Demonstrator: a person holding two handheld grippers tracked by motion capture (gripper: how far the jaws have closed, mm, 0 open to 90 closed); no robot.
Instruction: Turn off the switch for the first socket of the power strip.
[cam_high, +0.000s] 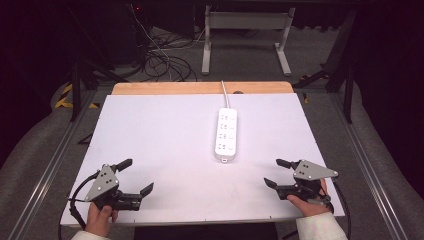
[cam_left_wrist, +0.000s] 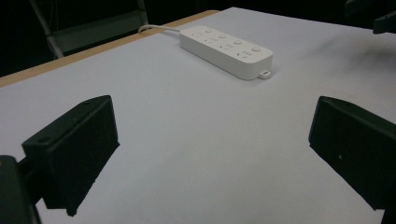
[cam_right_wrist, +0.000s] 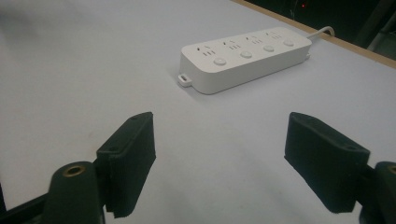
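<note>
White power strip (cam_high: 226, 135) lying flat at the middle of the white bench (cam_high: 165, 150), its cord running off the far edge, its sockets vacant. Left gripper (cam_high: 136, 176) and right gripper (cam_high: 274, 173) rest near the bench's near corners, well apart from the strip, fingers (cam_left_wrist: 77, 149) of each spread wide with nothing between them. Judged stage: work on the strip not yet begun; approach and contact remain.

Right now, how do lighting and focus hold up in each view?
High view: table evenly lit, surroundings dark, power strip sharp. Left gripper view: soft overall, open left gripper throwing faint shadows. Right gripper view: strip's buttons legible, open right gripper slightly blurred.
</note>
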